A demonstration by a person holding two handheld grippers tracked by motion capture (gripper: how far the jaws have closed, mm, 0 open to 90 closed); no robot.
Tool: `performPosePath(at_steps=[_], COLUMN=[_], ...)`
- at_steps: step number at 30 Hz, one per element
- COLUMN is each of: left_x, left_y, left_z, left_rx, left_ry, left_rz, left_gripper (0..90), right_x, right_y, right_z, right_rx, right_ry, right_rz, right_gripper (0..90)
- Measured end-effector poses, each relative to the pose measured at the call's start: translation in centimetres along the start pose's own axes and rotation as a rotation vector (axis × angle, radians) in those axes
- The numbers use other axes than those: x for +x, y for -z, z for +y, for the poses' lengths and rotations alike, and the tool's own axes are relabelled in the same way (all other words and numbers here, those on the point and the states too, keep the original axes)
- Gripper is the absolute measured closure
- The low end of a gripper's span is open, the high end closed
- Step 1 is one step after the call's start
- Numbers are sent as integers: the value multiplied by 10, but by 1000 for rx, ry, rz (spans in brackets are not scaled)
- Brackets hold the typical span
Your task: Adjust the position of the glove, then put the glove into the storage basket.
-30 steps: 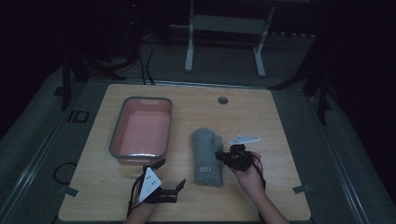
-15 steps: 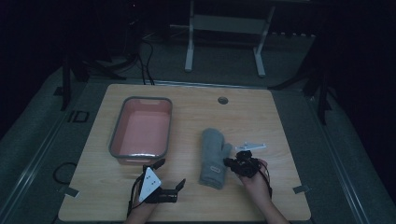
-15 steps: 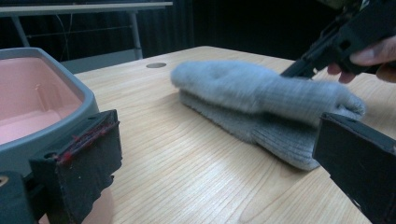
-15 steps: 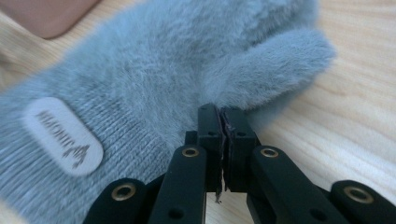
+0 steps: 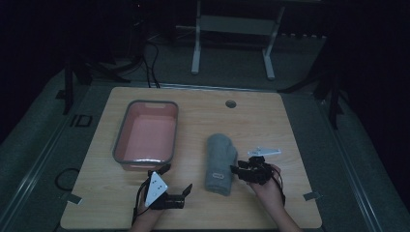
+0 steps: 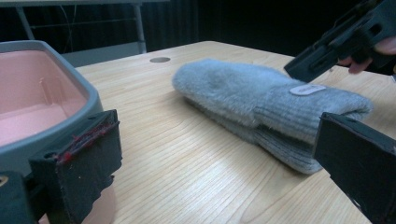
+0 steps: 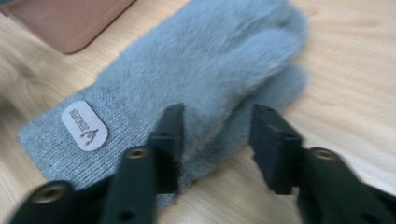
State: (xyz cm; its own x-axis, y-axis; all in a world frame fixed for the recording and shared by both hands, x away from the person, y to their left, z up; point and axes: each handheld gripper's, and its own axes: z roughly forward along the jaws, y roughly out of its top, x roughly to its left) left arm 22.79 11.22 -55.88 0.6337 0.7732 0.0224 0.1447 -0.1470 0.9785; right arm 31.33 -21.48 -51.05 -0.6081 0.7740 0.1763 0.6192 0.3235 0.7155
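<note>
grey glove [image 7: 187,70] just ahead of the right claw [image 7: 217,142], jaws apart, empty

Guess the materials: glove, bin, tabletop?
Glove: grey fabric, fuzzy pile on the hand, ribbed knit at the cuff, with a small pale patch that looks rubbery or leather-like. Bin: likely moulded plastic, smooth pink inside with a grey rim. Tabletop: light wood grain, smooth matte; could be laminate rather than solid wood.
</note>
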Motion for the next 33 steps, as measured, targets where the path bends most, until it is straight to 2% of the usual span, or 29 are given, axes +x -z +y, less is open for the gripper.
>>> performPosePath(at_steps=[3,5,6,7,8,12,15,16,17,19,20,21,23,24,25,27,30,31,32,33], left_x=[-3,-6,-8,-8,-10,-14,-11,-9,-6,-3,-3,1,2,3,3,5,6,8,8,10], left_y=[-3,-7,-14,-14,-19,-37,-53,-57,-62,-71,-71,-79,-83,-90,-90,-101,-108,-113,-113,-118], left_z=[11,20,28,28,32,50,58,60,60,61,61,60,60,59,59,57,55,52,52,49], left_rx=[39,73,114,114,134,160,223,249,264,296,296,326,332,358,358,397,420,437,437,459], left_ry=[38,37,45,45,50,42,58,63,73,100,100,129,140,161,161,188,204,231,231,248], left_rz=[-31,-54,-91,-91,-107,-163,-178,-169,-178,-163,-163,-171,-173,-174,-174,-178,-164,-175,-175,-189], left_gripper=[17,27,48,48,48,49,48,48,49,48,49,49,49,49,49,55,62,62,62,63], right_x=[-2,-3,-4,-4,-5,-5,-3,-2,-2,0,0,0,0,0,0,0,0,-2,-2,-3], right_y=[9,13,14,14,15,16,15,15,15,13,12,11,9,7,6,1,-2,-7,-8,-9], right_z=[4,6,6,6,8,10,13,13,13,13,13,13,14,14,14,15,15,14,13,11], right_rx=[-23,-30,-32,-32,-32,-50,-57,-60,-61,-59,-62,-61,-67,-70,-73,-69,-68,-62,-60,-58], right_ry=[3,16,14,14,6,-3,-5,-8,-13,-18,-25,-34,-46,-50,-60,-69,-77,-92,-101,-111], right_rz=[-15,-30,-33,-33,-32,-39,-46,-48,-44,-46,-42,-43,-41,-47,-48,-52,-53,-55,-50,-46], right_gripper=[491,489,491,491,490,457,434,433,424,410,402,392,383,378,377,371,356,344,335,321])
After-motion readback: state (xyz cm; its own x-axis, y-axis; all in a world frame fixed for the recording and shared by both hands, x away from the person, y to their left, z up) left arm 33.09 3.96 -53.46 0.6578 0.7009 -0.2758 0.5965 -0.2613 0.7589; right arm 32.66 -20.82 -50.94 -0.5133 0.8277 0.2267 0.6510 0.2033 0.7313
